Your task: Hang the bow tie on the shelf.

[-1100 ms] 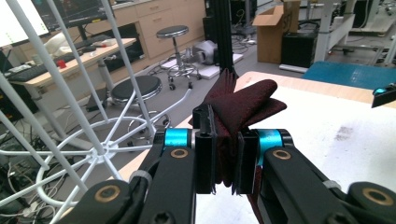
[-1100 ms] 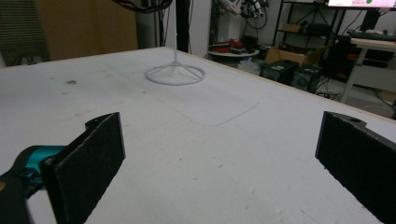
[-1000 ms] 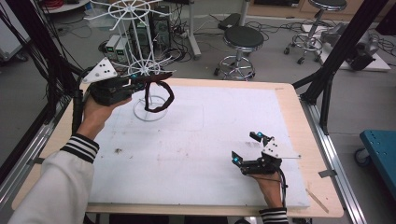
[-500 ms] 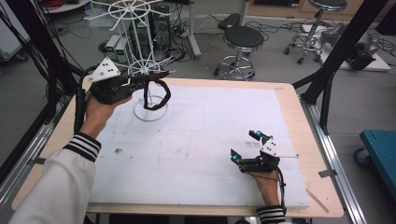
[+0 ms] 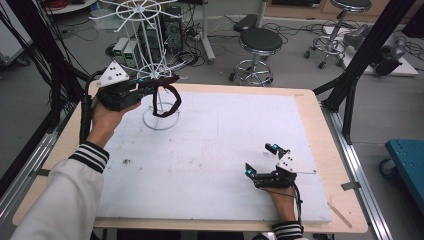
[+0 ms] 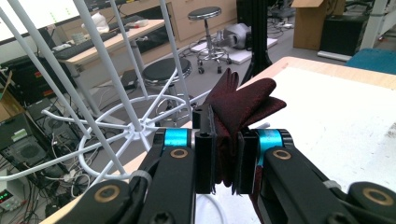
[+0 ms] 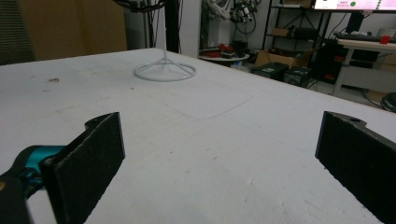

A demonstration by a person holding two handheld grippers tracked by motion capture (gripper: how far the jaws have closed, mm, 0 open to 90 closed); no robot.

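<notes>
A dark maroon fabric loop [image 5: 167,100], like a scrunchie or hair band, hangs in the air above the far left part of the white bench [image 5: 225,150]. Its upper edge is pinched between the jaws of the left tool [image 5: 167,80]; in the left gripper view the gathered cloth [image 6: 243,109] bunches up past the jaws. It hangs just beside the white wire stand [image 5: 150,55], over the stand's round base [image 5: 161,119].

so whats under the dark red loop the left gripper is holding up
The dark red loop hangs from the left gripper, with the round base of the white wire rack on the white mat below it. The loop covers a bit of that base ring.
</notes>
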